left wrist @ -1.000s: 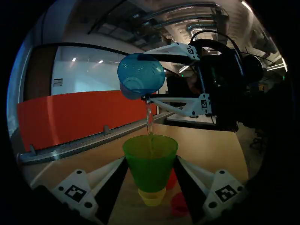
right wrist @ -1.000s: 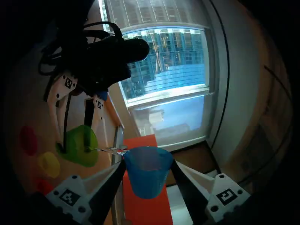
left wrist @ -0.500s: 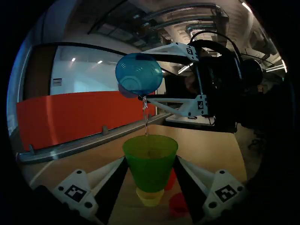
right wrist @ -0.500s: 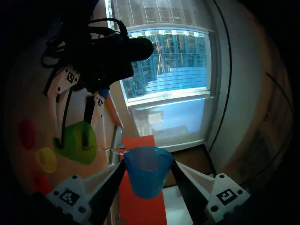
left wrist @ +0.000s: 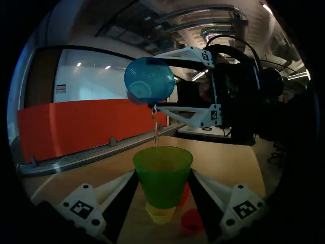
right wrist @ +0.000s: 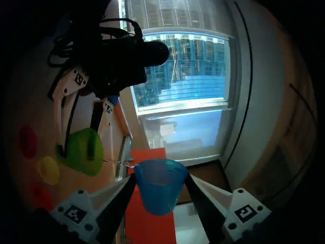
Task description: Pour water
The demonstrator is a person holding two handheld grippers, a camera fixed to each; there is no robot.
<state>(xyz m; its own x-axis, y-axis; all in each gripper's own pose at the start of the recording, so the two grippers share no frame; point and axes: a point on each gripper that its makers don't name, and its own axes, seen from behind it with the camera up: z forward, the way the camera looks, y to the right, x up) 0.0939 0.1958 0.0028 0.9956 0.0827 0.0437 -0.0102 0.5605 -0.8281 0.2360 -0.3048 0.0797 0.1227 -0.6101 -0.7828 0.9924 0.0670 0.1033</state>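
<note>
- Thin stream of water (left wrist: 154, 126): in the left gripper view it leaves the lowest edge of the rim of a translucent blue plastic cup (left wrist: 149, 79) and runs down to the open mouth of a translucent green plastic cup (left wrist: 163, 175) directly below
- Blue cup: held in the air above the green cup and tipped on its side, with its mouth turned towards the left gripper's camera and its round bottom seen through the mouth
- Right gripper (right wrist: 161, 179): its two white fingers are clamped on opposite sides of the blue cup, one finger on each wall; in the right gripper view the water shows as a fine thread off the cup's left rim
- Green cup: upright, lifted clear of the table, mouth up, narrower at the base than at the rim
- Left gripper (left wrist: 163, 173): both white fingers press on the green cup's sides, gripping it below the rim
- Light wooden table (left wrist: 227, 158): lies under both cups; on it, below the green cup, stand a small yellow plastic cup (left wrist: 160, 213) and, just beside that, a small red plastic cup (left wrist: 191, 219)
- A second red shape (left wrist: 185, 195) is partly hidden behind the green cup; what it is cannot be told
- Background: a long orange wall panel (left wrist: 81, 122) runs beyond the table's far edge, and the right gripper view looks out on a large window (right wrist: 183, 81)
</note>
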